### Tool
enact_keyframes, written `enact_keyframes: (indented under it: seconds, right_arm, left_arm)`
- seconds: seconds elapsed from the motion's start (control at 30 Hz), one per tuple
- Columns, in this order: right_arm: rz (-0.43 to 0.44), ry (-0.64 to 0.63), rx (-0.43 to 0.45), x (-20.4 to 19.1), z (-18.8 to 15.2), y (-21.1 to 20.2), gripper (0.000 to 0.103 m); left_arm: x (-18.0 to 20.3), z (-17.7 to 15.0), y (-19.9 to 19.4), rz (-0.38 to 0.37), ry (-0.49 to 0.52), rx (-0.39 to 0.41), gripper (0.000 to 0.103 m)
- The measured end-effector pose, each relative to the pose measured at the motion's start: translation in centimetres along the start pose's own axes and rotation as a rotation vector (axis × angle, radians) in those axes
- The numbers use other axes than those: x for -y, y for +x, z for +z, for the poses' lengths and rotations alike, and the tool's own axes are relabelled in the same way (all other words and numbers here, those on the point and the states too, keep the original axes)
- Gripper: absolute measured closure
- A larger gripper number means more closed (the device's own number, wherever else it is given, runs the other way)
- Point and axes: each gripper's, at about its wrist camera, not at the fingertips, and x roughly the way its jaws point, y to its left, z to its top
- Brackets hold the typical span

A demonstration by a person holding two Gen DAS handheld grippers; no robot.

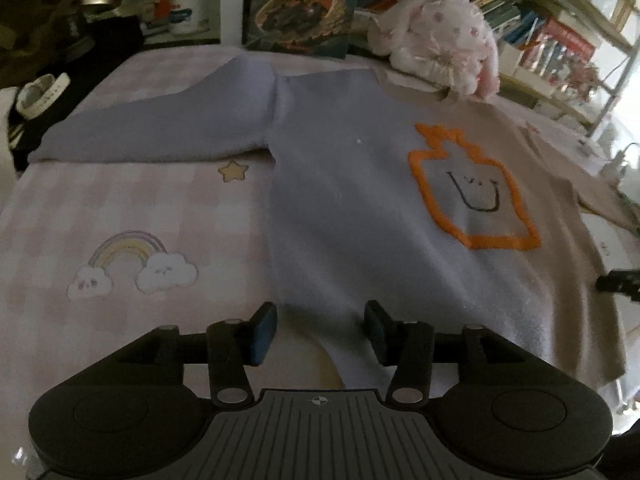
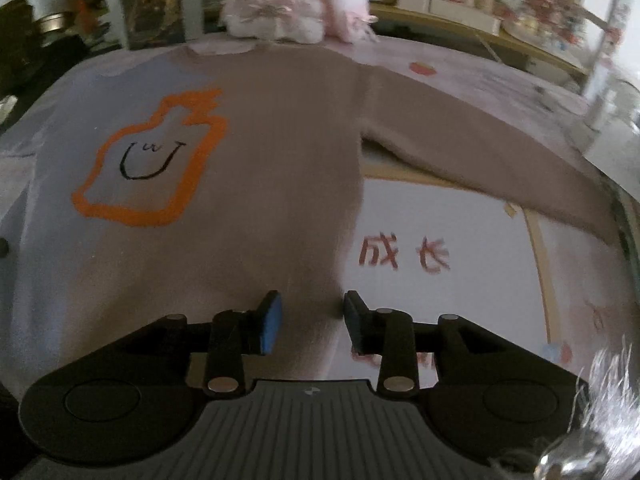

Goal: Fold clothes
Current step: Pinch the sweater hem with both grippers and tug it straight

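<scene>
A two-tone sweater (image 1: 352, 208) lies flat on the bed, front up, lilac-blue on its left half and beige on its right, with an orange outlined smiling shape (image 1: 468, 192) on the chest. Its blue sleeve (image 1: 160, 120) stretches out to the left; its beige sleeve (image 2: 480, 152) stretches right. My left gripper (image 1: 320, 330) stands open over the sweater's lower left hem corner, fabric between its fingers but not pinched. My right gripper (image 2: 310, 318) is open at the lower right hem edge of the sweater (image 2: 260, 160).
The bedsheet (image 1: 120, 220) is pale pink check with a rainbow-and-clouds print and a star. A white plush rabbit (image 1: 440, 44) sits at the head end beyond the collar. Bookshelves (image 1: 540, 32) stand behind. Printed red characters (image 2: 404, 258) show on the cover at the right.
</scene>
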Motion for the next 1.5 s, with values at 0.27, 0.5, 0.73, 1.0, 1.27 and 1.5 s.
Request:
enact_keyframes:
  seconds: [0.27, 0.5, 0.73, 1.0, 1.27, 1.5]
  right_arm:
    - [-0.089, 0.127, -0.002, -2.0, -3.1, -1.7, 0.075]
    - [-0.147, 0.089, -0.002, -3.9, -2.9, -1.6, 0.088]
    - [-0.131, 0.125, 0.000, -3.4, -2.9, -1.5, 0.088]
    - [-0.134, 0.085, -0.006, -3.6, -2.8, -1.5, 0.088]
    - [-0.126, 0.061, 0.003, -3.7, -2.8, -1.5, 0.088]
    - [-0.125, 0.036, 0.013, -3.7, -2.6, -1.2, 0.089]
  left_arm:
    - [-1.7, 0.4, 1.1, -0.125, 0.012, -0.042, 0.072]
    - [-3.7, 2.2, -1.7, -0.426, -0.163, 0.042, 0.087]
    - [-6.0, 0.2, 0.7, -0.332, -0.284, -0.102, 0.060]
    - [-4.8, -0.1, 1.5, -0.257, -0.224, -0.094, 0.069]
    - [-4.8, -0.5, 1.4, -0.223, -0.187, -0.097, 0.097]
    - [-4.4, -0.3, 1.6, -0.207, -0.175, -0.092, 0.097]
